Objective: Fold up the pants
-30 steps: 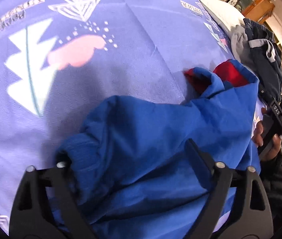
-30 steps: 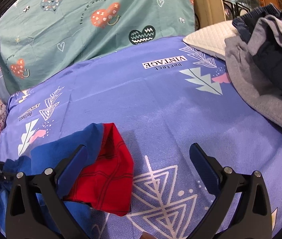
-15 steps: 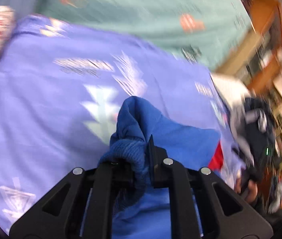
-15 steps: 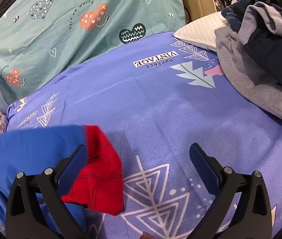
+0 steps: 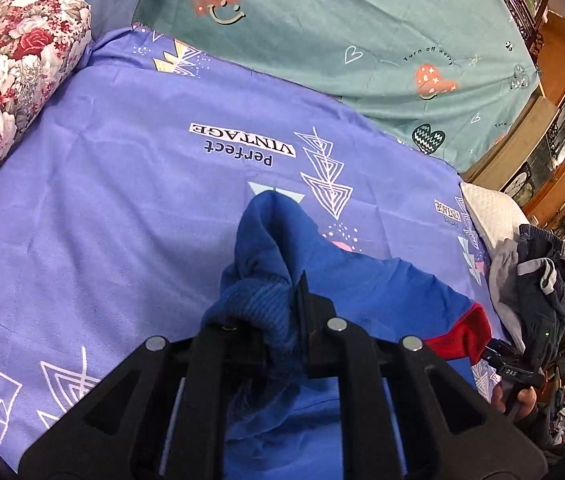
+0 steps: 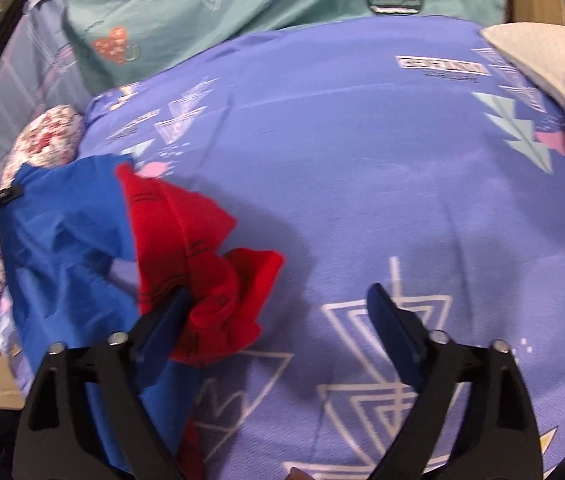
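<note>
The blue fabric pants with a red waistband [image 5: 382, 284] hang lifted above the purple printed bedsheet [image 5: 94, 200]. The left hand-held gripper [image 5: 270, 320] is clenched on their ribbed blue cuff [image 5: 258, 300]. The right hand-held gripper [image 6: 278, 304] is spread wide, its left finger touching the red waistband [image 6: 202, 248].

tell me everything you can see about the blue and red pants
The pants are soft blue cloth with a red section and a ribbed blue cuff. They are crumpled and partly lifted over the purple sheet. The left gripper is shut on the cuff; the open right gripper has one finger against the red part.
</note>
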Demonstrator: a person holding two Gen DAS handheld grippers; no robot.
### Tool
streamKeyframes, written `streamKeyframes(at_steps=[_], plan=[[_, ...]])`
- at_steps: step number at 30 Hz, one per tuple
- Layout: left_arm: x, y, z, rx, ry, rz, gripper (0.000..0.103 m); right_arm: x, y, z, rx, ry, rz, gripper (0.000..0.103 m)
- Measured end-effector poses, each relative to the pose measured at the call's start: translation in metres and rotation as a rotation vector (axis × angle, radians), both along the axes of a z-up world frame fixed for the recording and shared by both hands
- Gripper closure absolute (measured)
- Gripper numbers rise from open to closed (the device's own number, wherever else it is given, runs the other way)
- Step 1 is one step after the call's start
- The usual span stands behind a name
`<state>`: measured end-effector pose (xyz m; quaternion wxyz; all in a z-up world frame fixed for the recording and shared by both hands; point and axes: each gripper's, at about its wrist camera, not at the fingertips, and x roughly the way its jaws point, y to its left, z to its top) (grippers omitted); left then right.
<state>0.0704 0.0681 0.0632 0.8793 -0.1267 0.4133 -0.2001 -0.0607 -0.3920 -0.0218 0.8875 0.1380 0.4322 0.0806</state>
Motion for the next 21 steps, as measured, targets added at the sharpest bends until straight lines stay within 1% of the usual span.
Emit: streamKeyframes(at_steps=[2,3,4,5,6,7,9,11,13,14,15,16,17,19,20,21], plan=[[-0.003,0.005,0.005,-0.007,-0.010,-0.002,0.092,-0.005,0.002,0.012,0.045,-0.022,0.055,0.022],[-0.005,0.007,0.007,-0.009,-0.014,-0.002,0.092,-0.009,0.002,0.017,0.054,-0.036,0.062,0.022],[-0.006,0.008,0.009,-0.010,-0.020,-0.002,0.092,-0.014,0.001,0.023,0.057,-0.056,0.068,0.020],[-0.010,0.011,0.012,-0.012,-0.029,0.001,0.092,-0.020,0.000,0.030,0.064,-0.079,0.079,0.014],[-0.011,0.013,0.014,-0.013,-0.035,0.005,0.092,-0.025,-0.001,0.036,0.062,-0.093,0.092,0.011],[-0.013,0.015,0.015,-0.016,-0.040,0.011,0.092,-0.027,0.000,0.040,0.052,-0.105,0.106,0.007],[-0.016,0.022,0.018,-0.028,-0.047,0.023,0.092,-0.031,0.006,0.045,0.007,-0.107,0.147,0.006],[-0.017,0.026,0.018,-0.032,-0.051,0.028,0.092,-0.022,0.018,0.041,-0.050,-0.076,0.178,0.006],[-0.019,0.030,0.018,-0.037,-0.051,0.037,0.092,-0.011,0.028,0.031,-0.080,-0.045,0.189,0.007],[-0.020,0.032,0.016,-0.040,-0.048,0.045,0.092,-0.002,0.033,0.023,-0.105,-0.012,0.187,0.022],[-0.019,0.034,0.016,-0.042,-0.047,0.052,0.092,0.006,0.033,0.013,-0.129,0.033,0.174,0.044],[-0.020,0.036,0.015,-0.043,-0.047,0.060,0.092,0.014,0.032,0.005,-0.124,0.087,0.164,0.088],[-0.022,0.039,0.016,-0.043,-0.049,0.067,0.092,0.015,0.028,0.004,-0.107,0.095,0.147,0.088],[-0.028,0.045,0.019,-0.045,-0.067,0.077,0.092,0.012,0.022,0.022,-0.118,0.032,0.116,0.090],[-0.031,0.049,0.022,-0.047,-0.078,0.085,0.092,0.008,0.019,0.046,-0.136,-0.037,0.101,0.091],[-0.033,0.052,0.025,-0.050,-0.087,0.090,0.092,0.007,0.018,0.064,-0.143,-0.081,0.096,0.091]])
